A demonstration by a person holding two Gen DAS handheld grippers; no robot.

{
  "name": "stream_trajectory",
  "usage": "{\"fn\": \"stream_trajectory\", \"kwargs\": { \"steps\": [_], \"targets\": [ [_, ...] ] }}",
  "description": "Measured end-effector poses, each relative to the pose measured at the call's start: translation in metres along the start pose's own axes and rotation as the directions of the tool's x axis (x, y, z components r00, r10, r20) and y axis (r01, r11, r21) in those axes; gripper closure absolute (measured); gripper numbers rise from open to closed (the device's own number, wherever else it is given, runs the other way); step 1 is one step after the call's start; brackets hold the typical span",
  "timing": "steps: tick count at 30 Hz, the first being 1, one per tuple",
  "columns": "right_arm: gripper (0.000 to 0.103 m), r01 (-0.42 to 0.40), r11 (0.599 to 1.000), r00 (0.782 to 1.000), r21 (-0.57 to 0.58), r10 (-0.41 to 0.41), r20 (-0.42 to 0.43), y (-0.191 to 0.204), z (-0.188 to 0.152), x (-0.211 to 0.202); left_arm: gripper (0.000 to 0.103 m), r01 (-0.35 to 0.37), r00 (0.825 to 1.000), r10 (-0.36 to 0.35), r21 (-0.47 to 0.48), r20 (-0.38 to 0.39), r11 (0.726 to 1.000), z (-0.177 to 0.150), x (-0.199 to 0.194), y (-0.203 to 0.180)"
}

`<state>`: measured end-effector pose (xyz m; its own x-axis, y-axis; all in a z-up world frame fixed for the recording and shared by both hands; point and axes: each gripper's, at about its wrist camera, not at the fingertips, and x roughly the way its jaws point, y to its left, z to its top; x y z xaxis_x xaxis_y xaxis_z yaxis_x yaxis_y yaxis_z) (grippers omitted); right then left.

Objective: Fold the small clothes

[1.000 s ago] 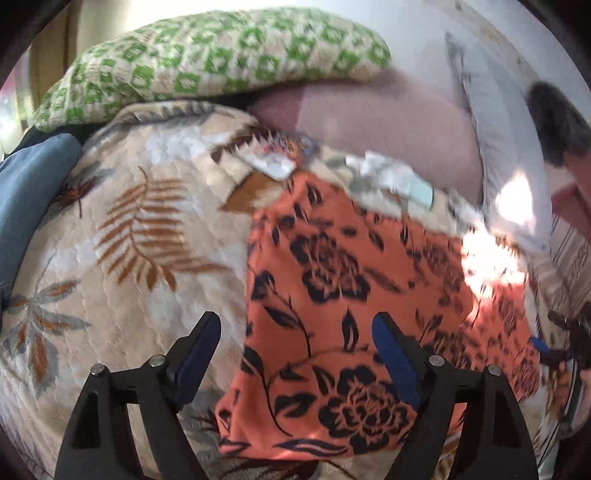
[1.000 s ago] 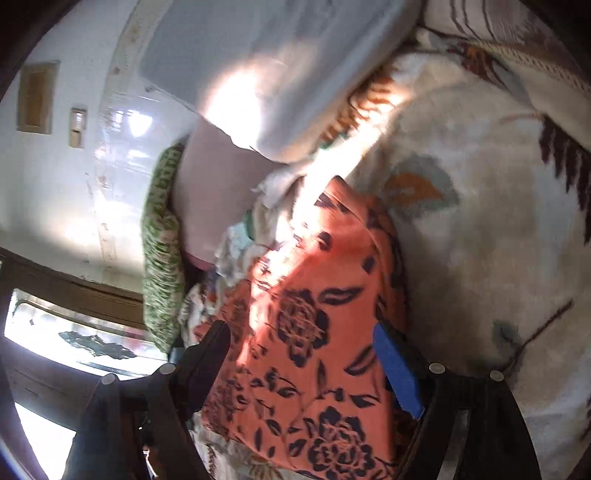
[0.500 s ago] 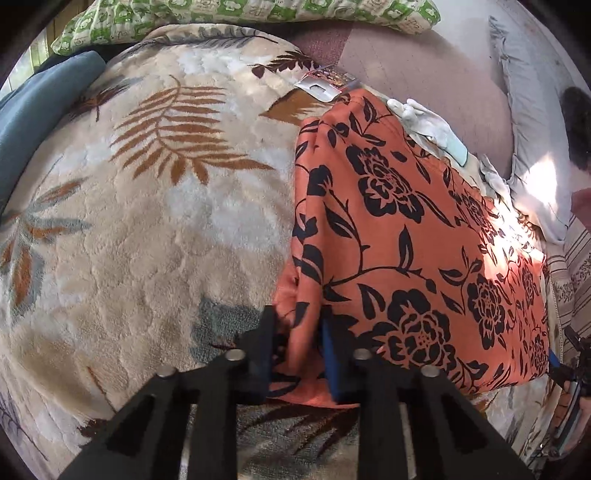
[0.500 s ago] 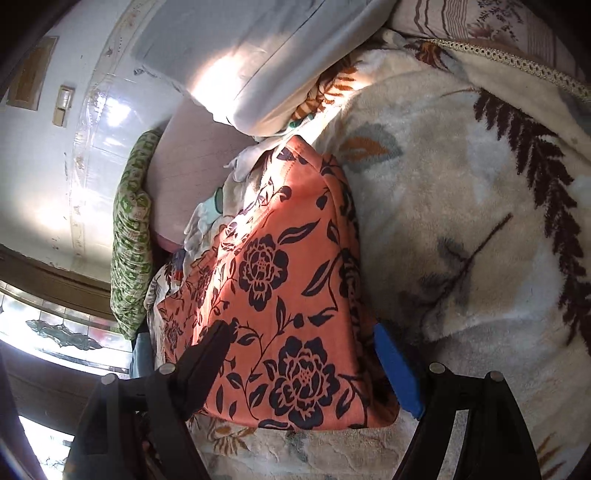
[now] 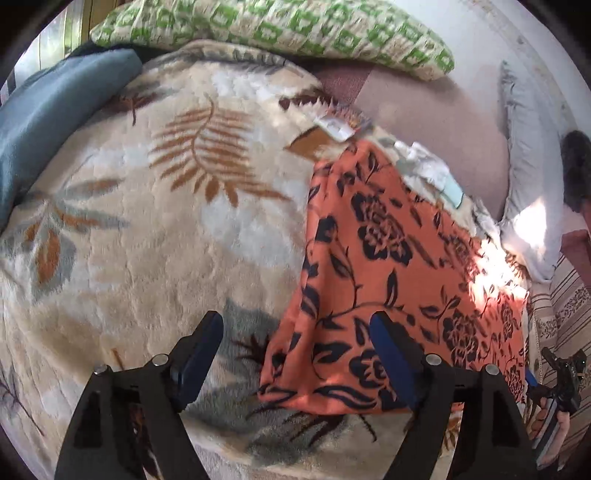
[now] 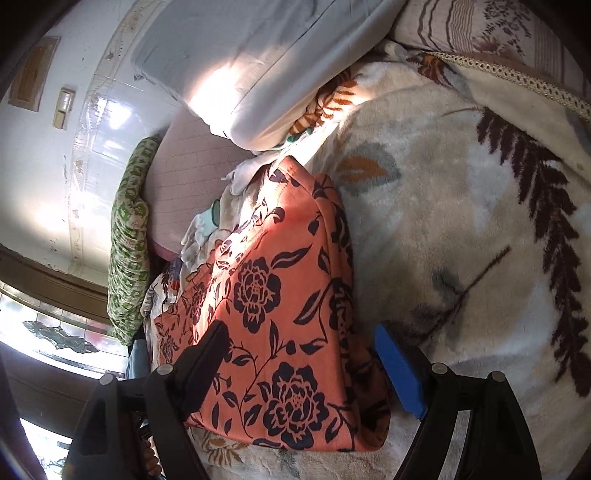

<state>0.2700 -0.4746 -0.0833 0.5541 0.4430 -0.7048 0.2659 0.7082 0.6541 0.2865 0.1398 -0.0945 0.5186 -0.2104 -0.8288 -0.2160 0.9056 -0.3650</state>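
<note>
Garment: we have the orange floral cloth (image 5: 373, 280) lying flat, apparently doubled over, on the leaf-patterned blanket (image 5: 155, 236) that covers the bed, its far edge near the pillows.
Left gripper (image 5: 295, 354): our fingers are spread wide and hold nothing; they sit low over the near left corner of the cloth, one finger over the blanket, the other over the fabric.
Right gripper (image 6: 299, 354): our fingers are spread here too, empty, straddling the near right corner where the layered edges stack up.
Other gripper in sight: at the right rim of the left view we glimpse the right tool in its hand, near the cloth's far corner.
Step in hand: we judge that we are lining up to take both near corners for the next fold.
Doing it well: we should bring each pair of fingers down so that all layers at the corner are caught, not just the top one, pinch both sides level, then lift and carry the edge across evenly so the hems meet and no crease bunches in the middle.
Risk: the plush blanket may get nipped along with the cloth.
Surroundings: a green patterned pillow (image 5: 280, 29) and a grey pillow (image 6: 266, 62) lie beyond.
Writing: we can read none; a small printed packet (image 5: 341, 123) at the cloth's far corner is too blurred.
</note>
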Motion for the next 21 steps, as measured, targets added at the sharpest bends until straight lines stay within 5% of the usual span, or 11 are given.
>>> {"fn": "stream_trajectory", "kwargs": {
  "steps": [2,5,8,11,13,14,19,20,21],
  "targets": [
    [0.019,-0.012,1.0,0.999,0.029,0.013,-0.041,-0.006,0.008,0.013,0.021,0.03,0.999,-0.03,0.005,0.031,1.0,0.014,0.0,-0.001],
    [0.019,-0.034,0.999,0.993,0.015,0.036,-0.114,-0.007,0.014,0.037,0.021,0.131,0.991,-0.133,-0.044,-0.036,0.99,0.033,0.028,-0.005],
    [0.019,-0.04,0.999,0.988,0.008,0.041,-0.152,-0.008,0.011,0.056,0.021,0.117,0.979,-0.126,-0.062,-0.16,0.991,0.032,0.072,-0.01],
    [0.017,-0.046,0.999,0.987,-0.012,0.043,-0.156,-0.005,0.011,0.057,0.02,0.095,0.989,-0.093,0.019,-0.118,0.995,0.026,0.066,-0.021],
    [0.017,-0.051,0.999,0.982,-0.012,0.048,-0.182,-0.003,0.011,0.058,0.042,0.079,0.989,-0.072,0.052,-0.131,0.995,0.024,0.067,-0.025],
    [0.018,-0.062,0.998,0.979,-0.019,0.057,-0.197,-0.001,0.01,0.059,0.077,0.063,0.989,-0.052,0.076,-0.141,0.995,0.025,0.069,-0.026],
    [0.022,0.029,0.99,0.973,-0.137,-0.059,-0.222,0.017,0.004,0.076,0.088,0.047,0.983,-0.032,0.08,-0.178,0.996,0.03,0.075,-0.032],
    [0.041,0.063,0.983,0.969,-0.173,-0.102,-0.225,0.023,0.004,0.078,0.089,0.026,0.985,-0.008,0.102,-0.173,0.994,0.03,0.074,-0.036],
    [0.082,0.104,0.973,0.964,-0.205,-0.15,-0.221,0.029,0.003,0.08,0.089,0.01,0.986,0.01,0.118,-0.169,0.993,0.03,0.073,-0.04]
  ]
}}
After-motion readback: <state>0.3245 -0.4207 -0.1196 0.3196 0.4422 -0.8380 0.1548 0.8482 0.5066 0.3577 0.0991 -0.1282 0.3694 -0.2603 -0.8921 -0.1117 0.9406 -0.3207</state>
